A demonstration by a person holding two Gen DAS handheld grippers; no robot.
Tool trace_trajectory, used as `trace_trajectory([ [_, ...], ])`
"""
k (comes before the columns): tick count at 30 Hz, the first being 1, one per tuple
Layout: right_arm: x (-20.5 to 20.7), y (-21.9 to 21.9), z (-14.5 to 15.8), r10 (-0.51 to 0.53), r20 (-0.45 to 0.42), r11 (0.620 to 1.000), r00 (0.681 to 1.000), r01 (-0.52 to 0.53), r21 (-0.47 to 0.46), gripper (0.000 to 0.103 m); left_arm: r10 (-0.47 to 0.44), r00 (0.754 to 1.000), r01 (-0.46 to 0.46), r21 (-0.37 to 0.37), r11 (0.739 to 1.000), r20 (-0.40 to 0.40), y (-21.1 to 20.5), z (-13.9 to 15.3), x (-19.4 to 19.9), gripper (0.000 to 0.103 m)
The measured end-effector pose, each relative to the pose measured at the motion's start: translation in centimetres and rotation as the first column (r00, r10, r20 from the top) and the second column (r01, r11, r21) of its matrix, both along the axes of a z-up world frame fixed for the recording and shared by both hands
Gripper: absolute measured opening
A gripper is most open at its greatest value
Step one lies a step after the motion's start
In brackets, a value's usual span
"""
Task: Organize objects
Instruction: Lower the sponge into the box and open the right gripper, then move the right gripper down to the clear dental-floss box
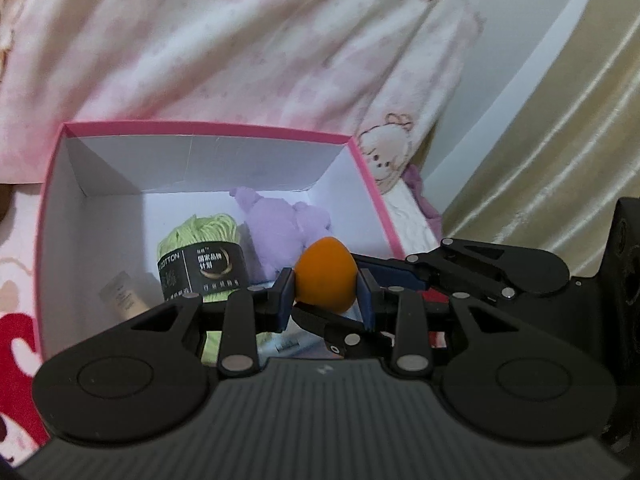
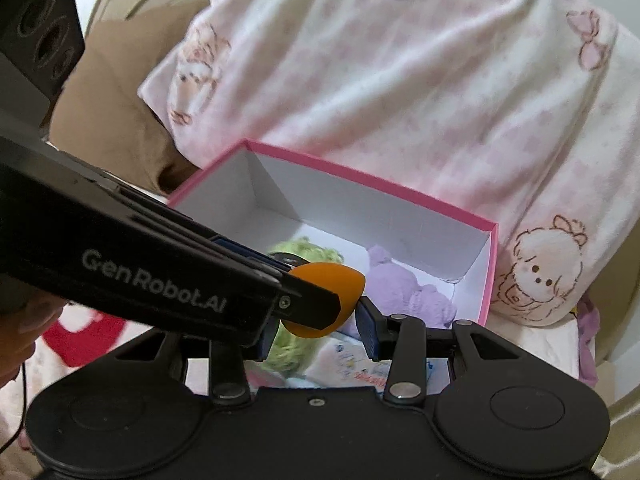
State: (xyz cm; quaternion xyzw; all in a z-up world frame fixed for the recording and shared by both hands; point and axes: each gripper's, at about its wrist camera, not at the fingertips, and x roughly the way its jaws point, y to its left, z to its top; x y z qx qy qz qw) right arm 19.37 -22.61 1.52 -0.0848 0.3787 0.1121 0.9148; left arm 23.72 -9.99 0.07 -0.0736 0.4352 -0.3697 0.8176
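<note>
My left gripper (image 1: 326, 294) is shut on an orange egg-shaped sponge (image 1: 326, 274) and holds it over the near part of a pink-rimmed white box (image 1: 208, 128). In the box lie a green yarn skein (image 1: 200, 252), a purple plush toy (image 1: 280, 228) and a beige tube (image 1: 122, 296). In the right wrist view the left gripper crosses from the left with the sponge (image 2: 320, 300) at its tip, between my right gripper's (image 2: 316, 328) fingers, which stand apart around it. The box (image 2: 372, 180), yarn (image 2: 308, 252) and plush (image 2: 404, 284) lie beyond.
A pink-and-white cartoon blanket (image 1: 240, 40) piles up behind the box. A cream curtain (image 1: 560, 140) hangs at the right. A printed packet (image 2: 352, 364) lies under my right gripper. A brown cushion (image 2: 108, 120) is at the left.
</note>
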Motion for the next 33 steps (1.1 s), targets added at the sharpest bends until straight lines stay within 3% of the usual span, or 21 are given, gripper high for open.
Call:
trace_trajectory([
  [10, 4.1, -1.4, -3.0, 0.004, -0.111, 1.0, 0.994, -0.007, -0.023, 0.049, 0.016, 0.998, -0.014, 0.04, 0.999, -0.054, -2.5, -3.7, 3.2, 0.032],
  [12, 4.2, -1.3, -3.4, -0.007, -0.113, 0.999, 0.994, 0.002, -0.041, 0.06, 0.021, 0.997, -0.018, 0.042, 0.999, -0.075, -2.5, -4.4, 3.4, 0.033],
  [16, 3.5, -1.2, -3.3, -0.018, -0.075, 0.998, 0.997, 0.013, -0.065, 0.066, 0.037, 0.994, -0.034, 0.036, 0.999, -0.104, -2.3, -5.1, 3.5, 0.033],
  [21, 1.5, -2.0, -1.9, -0.087, -0.027, 0.996, 0.996, 0.086, -0.01, 0.07, 0.043, 0.994, -0.041, 0.026, 0.999, -0.1, -1.8, -4.4, 2.6, 0.045],
  [31, -6.0, -2.6, 1.1, -0.179, 0.024, 0.978, 0.984, 0.175, 0.109, 0.071, 0.092, 0.994, -0.084, 0.147, 0.986, -0.05, 0.1, -0.1, -1.1, 0.069],
  [33, -7.3, -2.5, 1.9, -0.189, 0.026, 0.976, 0.982, 0.185, 0.119, 0.072, 0.112, 0.993, -0.102, 0.179, 0.979, -0.046, 0.4, 1.1, -2.0, 0.078],
])
